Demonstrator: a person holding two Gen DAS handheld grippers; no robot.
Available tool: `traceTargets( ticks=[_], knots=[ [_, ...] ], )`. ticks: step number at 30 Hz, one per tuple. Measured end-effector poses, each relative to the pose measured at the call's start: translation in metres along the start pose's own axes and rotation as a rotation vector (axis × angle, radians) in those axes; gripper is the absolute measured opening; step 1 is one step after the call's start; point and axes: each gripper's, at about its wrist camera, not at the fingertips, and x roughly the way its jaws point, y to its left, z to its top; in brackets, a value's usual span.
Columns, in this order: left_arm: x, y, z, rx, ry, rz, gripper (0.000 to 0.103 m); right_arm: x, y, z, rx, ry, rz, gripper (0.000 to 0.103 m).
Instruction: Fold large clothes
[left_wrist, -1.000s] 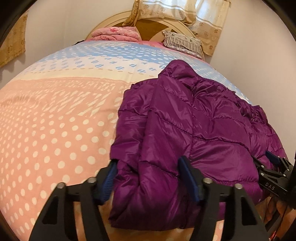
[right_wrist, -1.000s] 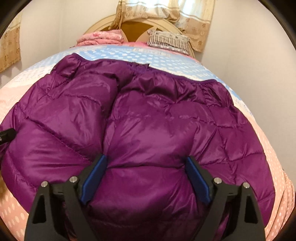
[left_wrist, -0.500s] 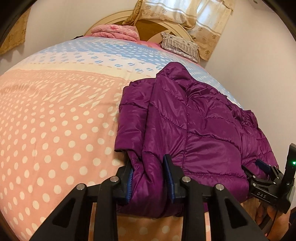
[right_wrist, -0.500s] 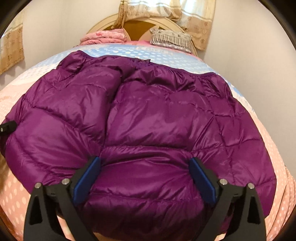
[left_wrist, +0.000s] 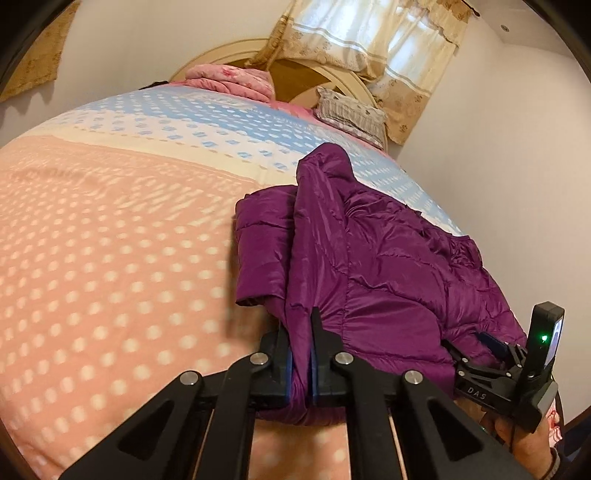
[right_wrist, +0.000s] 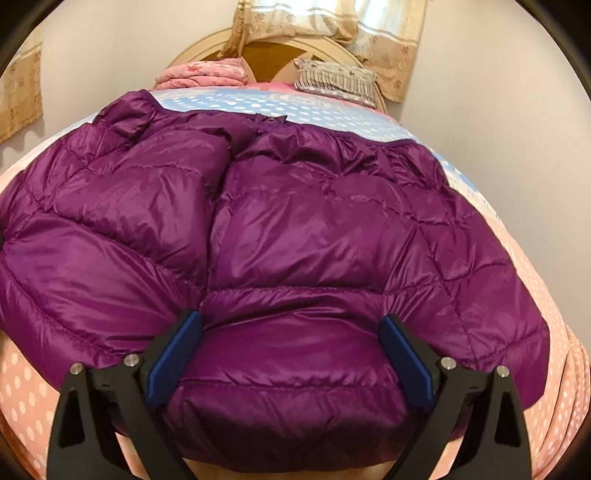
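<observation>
Pinching the puffy quilted purple jacket (left_wrist: 388, 266), the left gripper (left_wrist: 300, 338) is clenched; the right gripper (right_wrist: 290, 354) gapes, apparently just straddling its hem.

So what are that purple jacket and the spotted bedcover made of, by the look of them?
The purple jacket looks like thin nylon or polyester shell over a puffy filling: it shines, crinkles, and is stitched into padded sections. The spotted bedcover looks like matte woven cloth, perhaps cotton: no sheen, printed dots. Neither fibre can be told for sure.
</observation>
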Motion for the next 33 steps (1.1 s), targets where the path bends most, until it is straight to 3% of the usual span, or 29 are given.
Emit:
traceTargets(
  ticks=[4,7,12,16,21,28,33],
  knots=[
    [-0.018,0.002,0.006,0.019,-0.013,0.031,0.005,-0.014,-0.006,0.005,0.028,-0.009,0.122,0.095],
    [-0.034,-0.011,0.018,0.065,-0.051,0.046,0.005,-0.047,-0.037,0.006,0.087,-0.116,0.134,0.097],
    [-0.054,-0.069,0.044,0.190,-0.136,0.018,0.005,-0.061,-0.111,0.003,0.198,-0.157,0.040,0.098],
    [-0.058,-0.118,0.057,0.269,-0.174,-0.033,0.005,-0.047,-0.181,-0.016,0.301,-0.112,-0.111,0.098],
    [-0.039,-0.189,0.061,0.382,-0.175,-0.120,0.005,-0.039,-0.241,-0.038,0.429,-0.069,-0.193,0.098],
    [0.003,-0.275,0.039,0.538,-0.126,-0.196,0.005,-0.045,-0.267,-0.066,0.479,-0.041,-0.240,0.098],
    [0.048,-0.331,0.000,0.699,-0.055,-0.213,0.005,-0.046,-0.282,-0.080,0.512,-0.029,-0.233,0.098]
  ],
)
